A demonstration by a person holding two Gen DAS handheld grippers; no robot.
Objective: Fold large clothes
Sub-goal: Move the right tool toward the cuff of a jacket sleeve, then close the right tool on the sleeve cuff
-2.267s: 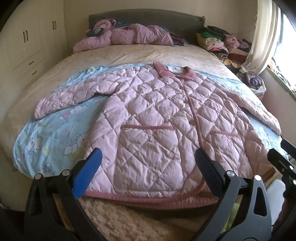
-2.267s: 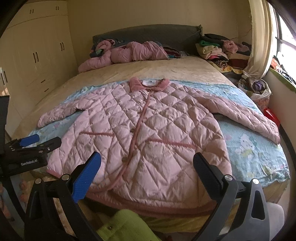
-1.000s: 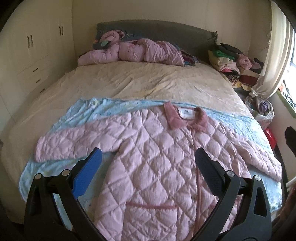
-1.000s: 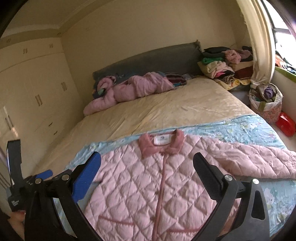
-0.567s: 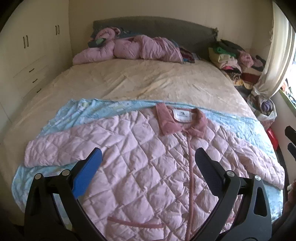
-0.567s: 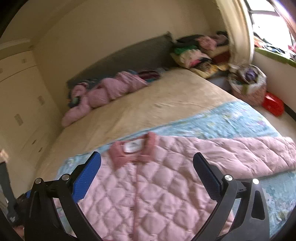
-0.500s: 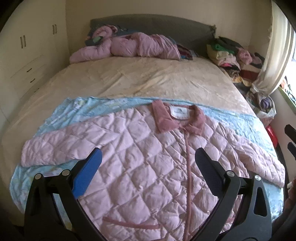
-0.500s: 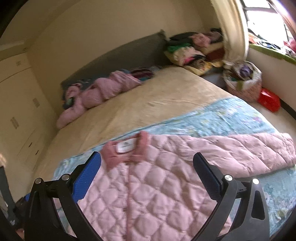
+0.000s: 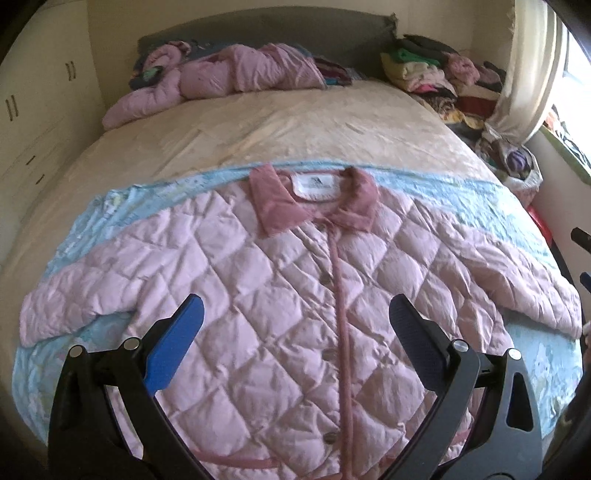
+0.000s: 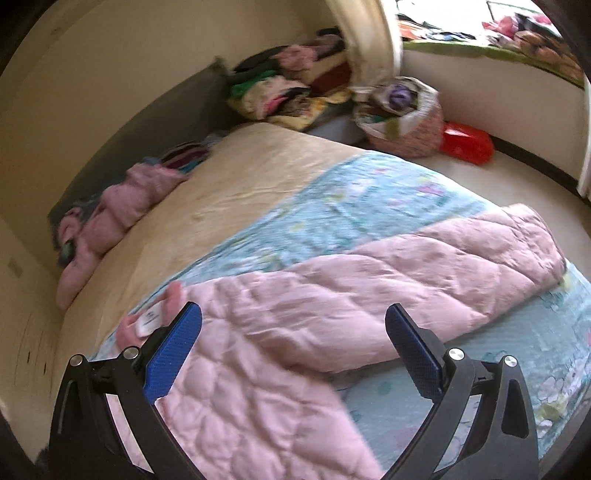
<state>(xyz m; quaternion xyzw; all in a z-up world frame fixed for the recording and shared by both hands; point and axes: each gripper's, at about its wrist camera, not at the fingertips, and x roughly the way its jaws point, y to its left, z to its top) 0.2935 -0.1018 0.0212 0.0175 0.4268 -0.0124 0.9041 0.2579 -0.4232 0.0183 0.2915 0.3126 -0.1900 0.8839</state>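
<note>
Left gripper [image 9: 295, 317], jaws spread wide and holding nothing, poised above the chest of the pink quilted jacket [image 9: 295, 295]; right gripper [image 10: 291, 325], likewise spread and empty, above the jacket's right-hand sleeve [image 10: 424, 273]. The jacket lies front-up and buttoned on a light blue printed blanket [image 9: 461, 192] spread across the near part of the bed [image 9: 295, 125], its darker pink collar [image 9: 314, 203] toward the headboard [image 9: 258, 29] and both sleeves extended outward. A white label shows inside the collar. A second pink garment [image 9: 229, 74] lies bunched against the headboard. Folded clothes [image 9: 436, 70] are stacked at the far right corner of the bed, near a curtain [image 9: 528, 74]. In the right wrist view, which is motion-blurred, a filled bag [image 10: 402, 122] and a red container [image 10: 467, 142] stand on the floor beside the bed.
</note>
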